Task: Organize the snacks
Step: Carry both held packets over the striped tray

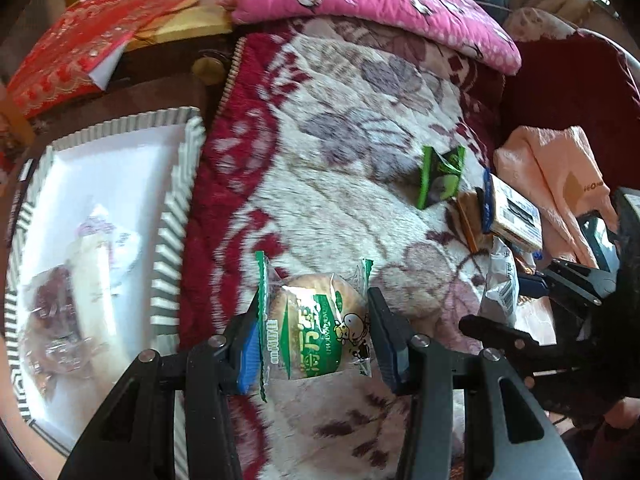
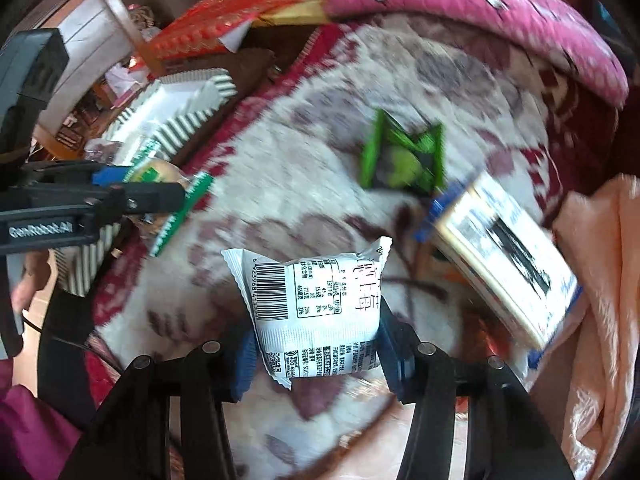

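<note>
Crinkly plastic all round: left claw (image 1: 314, 334) clamped on round bun pack (image 1: 316, 328), right claw (image 2: 316, 340) pinching white pillow pack (image 2: 316, 312). Slick film, soft puffy contents, so could squirt out or get squashed. Striped ribbed tray (image 1: 176, 216) off left of left claw, fuzzy blanket (image 1: 340, 200) beneath

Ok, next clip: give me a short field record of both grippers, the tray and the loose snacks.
left gripper: shut on green-wrapped bun
right gripper: shut on white snack packet
tray: white, striped rim, beside the blanket; wrapped snacks already inside
loose on blanket: small green packet, blue-edged packet
</note>
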A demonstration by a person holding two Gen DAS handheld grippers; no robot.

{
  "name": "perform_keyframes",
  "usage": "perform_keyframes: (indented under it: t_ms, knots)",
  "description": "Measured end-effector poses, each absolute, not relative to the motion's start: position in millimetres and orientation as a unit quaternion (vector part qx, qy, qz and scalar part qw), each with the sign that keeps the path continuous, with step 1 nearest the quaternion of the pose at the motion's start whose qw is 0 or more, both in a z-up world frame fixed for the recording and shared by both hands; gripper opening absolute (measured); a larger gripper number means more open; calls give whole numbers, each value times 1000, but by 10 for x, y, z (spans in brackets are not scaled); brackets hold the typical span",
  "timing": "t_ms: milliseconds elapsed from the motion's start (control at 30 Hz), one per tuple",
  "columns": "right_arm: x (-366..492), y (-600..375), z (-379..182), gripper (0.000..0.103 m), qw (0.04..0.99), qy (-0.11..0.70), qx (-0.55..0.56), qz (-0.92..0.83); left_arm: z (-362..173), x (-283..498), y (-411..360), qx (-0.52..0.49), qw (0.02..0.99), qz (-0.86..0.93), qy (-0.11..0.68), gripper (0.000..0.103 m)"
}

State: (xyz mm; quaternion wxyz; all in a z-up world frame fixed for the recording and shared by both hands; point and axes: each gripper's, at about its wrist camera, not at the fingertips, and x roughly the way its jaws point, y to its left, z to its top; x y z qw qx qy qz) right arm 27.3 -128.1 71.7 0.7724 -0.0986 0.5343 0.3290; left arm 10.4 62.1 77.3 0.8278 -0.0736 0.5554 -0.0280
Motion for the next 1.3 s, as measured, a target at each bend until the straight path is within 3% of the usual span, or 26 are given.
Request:
perform_keyframes:
  t_ms: [667, 1300]
  knots:
    - [75, 34, 1179, 56, 756, 487, -163, 405, 1150, -356, 1713, -108, 850, 74, 511, 46]
    - [35, 1081, 1191, 57, 720, 476, -216, 456, 1037, -587, 2662, -158, 833, 158, 507, 46]
